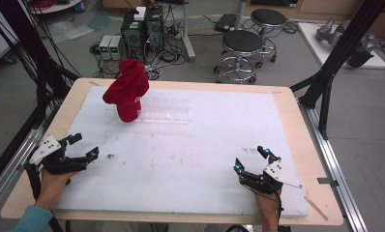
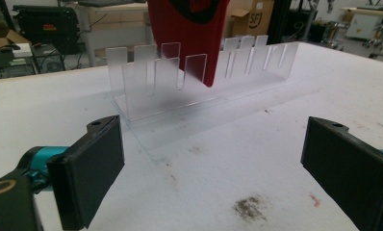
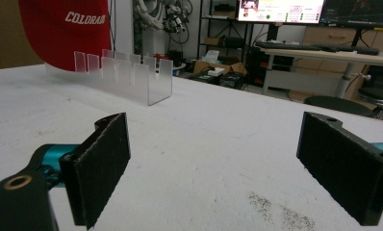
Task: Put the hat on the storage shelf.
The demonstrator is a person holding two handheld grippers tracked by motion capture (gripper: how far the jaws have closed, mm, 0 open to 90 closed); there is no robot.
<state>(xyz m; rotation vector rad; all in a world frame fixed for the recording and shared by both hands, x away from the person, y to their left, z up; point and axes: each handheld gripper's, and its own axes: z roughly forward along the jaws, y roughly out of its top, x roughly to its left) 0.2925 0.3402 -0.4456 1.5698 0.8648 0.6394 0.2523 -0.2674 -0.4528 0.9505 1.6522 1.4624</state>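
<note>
Though cap [image 1: 127,89] in rack [image 1: 164,110], near edge

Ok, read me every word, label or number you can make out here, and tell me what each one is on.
"COLORAD": white letters on the red cap, cut off at its edge.
"SF": on a cardboard box behind the table.
Monitor text: too small to read.

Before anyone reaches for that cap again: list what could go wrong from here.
1. The red cap stands tall in one end of the light clear rack; a tug could tip or drag the rack.
2. Both the left gripper and right gripper are open and far away; a long reach may knock the slats.
</note>
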